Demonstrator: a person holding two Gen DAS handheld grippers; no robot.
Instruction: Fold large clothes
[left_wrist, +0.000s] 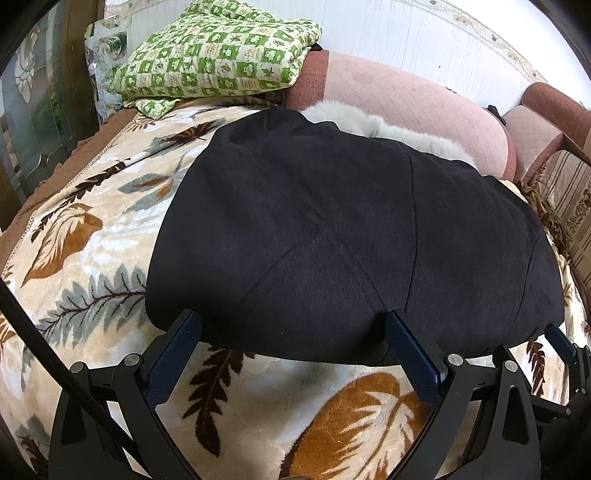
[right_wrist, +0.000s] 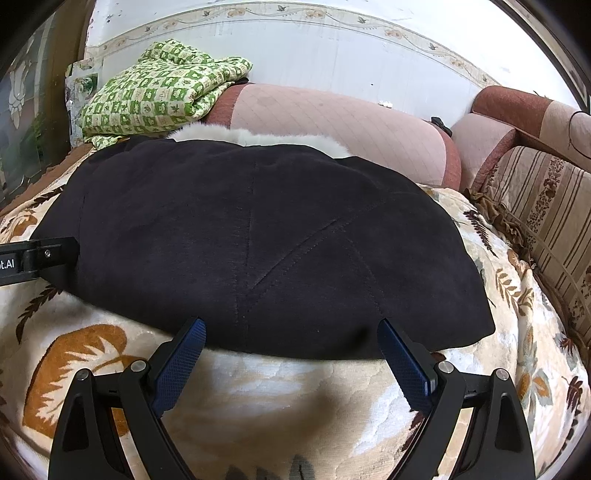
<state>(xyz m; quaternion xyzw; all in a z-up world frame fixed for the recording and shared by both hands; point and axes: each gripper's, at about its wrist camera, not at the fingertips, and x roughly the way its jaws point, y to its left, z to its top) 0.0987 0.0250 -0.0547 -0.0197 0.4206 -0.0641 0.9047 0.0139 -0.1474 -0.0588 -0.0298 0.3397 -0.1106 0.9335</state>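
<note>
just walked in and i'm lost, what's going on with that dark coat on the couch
A person is holding a gripper in each hand over a dark coat with a pale fur collar, laid flat on a leaf-patterned blanket covering a sofa. The left gripper and right gripper both sit at the coat's near edge with jaws wide open, gripping nothing. The coat looks already folded into a compact bundle. A green checked quilt lies behind it.

The coat (left_wrist: 332, 229) lay on the blanket (left_wrist: 92, 229). Behind the coat stood the sofa back (left_wrist: 406, 92), and the folded quilt (left_wrist: 218, 51) sat behind it to the left. Both grippers (left_wrist: 293, 328) (right_wrist: 291, 332) reached its near edge, and a chair (right_wrist: 546, 192) stood to its right.
</note>
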